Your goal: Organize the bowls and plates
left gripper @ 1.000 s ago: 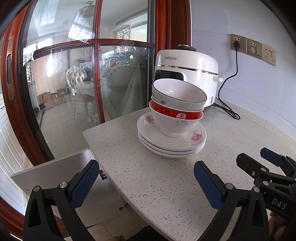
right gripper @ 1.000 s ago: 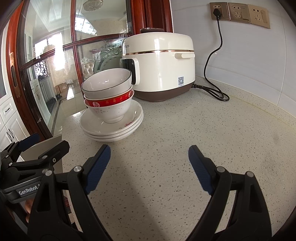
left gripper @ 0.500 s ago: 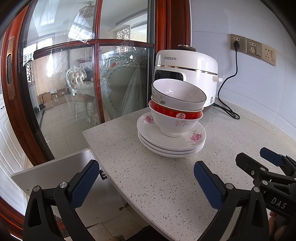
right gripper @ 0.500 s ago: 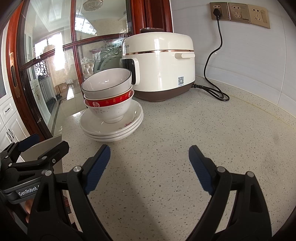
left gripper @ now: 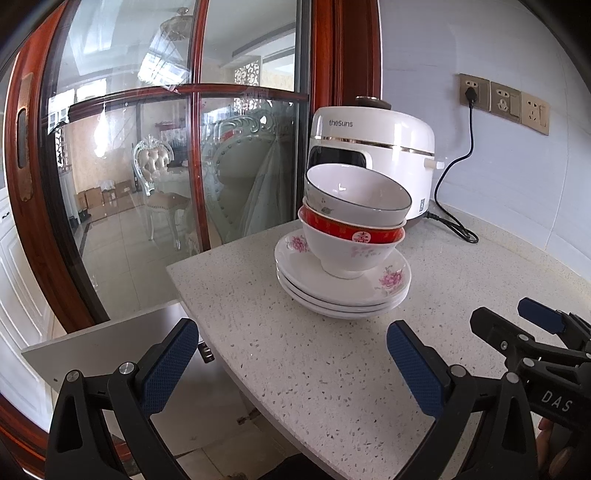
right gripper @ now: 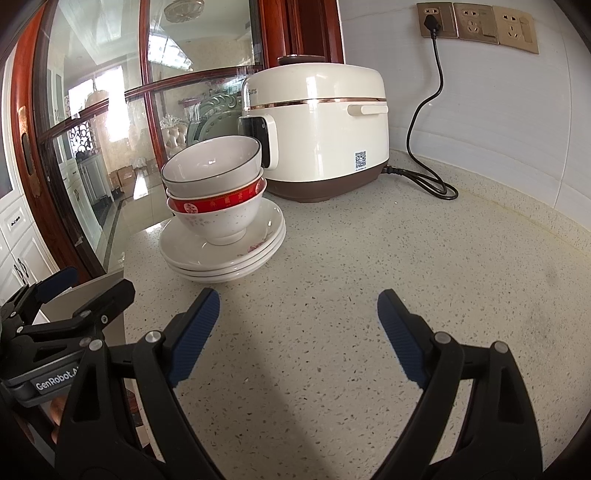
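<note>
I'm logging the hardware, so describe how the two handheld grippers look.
Both are black plastic frames with silver rivets and two fingers faced with ribbed blue pads. The left gripper shows white "GenRobot" lettering in the right wrist view; the right gripper shows "DAS" in the left wrist view. No cables or sleeves show.

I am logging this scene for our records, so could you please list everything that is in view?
Plates: three, white with pink flowers, stacked on the countertop.
Bowls: two, nested on the plates; lower red-banded, upper white with a dark rim.
Rice cooker: one, cream with a brown base, behind the stack.
Power cord: one, black, plugged into the wall.
Wall sockets: three, gold, above the counter.
Countertop: one, speckled light stone.
Glass door: red wood frame, left.
Left gripper: open, empty.
Right gripper: open, empty.
</note>
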The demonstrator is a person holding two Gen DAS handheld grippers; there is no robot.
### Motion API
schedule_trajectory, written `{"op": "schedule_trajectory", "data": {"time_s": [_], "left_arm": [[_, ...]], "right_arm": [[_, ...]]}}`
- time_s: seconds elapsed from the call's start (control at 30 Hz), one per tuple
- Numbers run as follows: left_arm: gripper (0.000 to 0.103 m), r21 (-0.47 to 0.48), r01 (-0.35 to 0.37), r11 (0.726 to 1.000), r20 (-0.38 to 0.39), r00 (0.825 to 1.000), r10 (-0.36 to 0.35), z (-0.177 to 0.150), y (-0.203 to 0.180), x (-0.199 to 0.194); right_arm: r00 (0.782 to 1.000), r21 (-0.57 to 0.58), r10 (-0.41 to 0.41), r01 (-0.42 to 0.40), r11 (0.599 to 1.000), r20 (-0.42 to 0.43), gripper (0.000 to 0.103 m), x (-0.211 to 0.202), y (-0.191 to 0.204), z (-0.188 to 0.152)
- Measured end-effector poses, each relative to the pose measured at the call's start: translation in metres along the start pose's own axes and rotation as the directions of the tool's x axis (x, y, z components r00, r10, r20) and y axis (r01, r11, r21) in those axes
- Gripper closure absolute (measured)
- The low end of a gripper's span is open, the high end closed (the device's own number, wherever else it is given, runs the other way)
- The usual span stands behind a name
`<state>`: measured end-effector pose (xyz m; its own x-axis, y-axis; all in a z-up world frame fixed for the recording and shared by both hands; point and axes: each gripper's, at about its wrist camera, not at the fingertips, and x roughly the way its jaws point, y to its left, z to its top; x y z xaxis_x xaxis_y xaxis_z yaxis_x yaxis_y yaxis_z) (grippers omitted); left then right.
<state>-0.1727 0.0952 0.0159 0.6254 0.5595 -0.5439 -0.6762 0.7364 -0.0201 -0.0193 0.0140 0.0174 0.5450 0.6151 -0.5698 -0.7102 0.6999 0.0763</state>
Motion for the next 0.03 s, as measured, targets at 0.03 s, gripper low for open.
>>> {"op": "schedule_trajectory", "data": {"time_s": [0.03], "left_arm": [[0.0, 0.001, 0.008, 1.0, -0.003, 1.0, -0.008, 0.0004, 0.0, 0.0003]], "right_arm": [[1.0, 0.001, 0.0, 0.0, 1.0, 0.0, 0.014, -0.0002, -0.0003, 0.0001]]}}
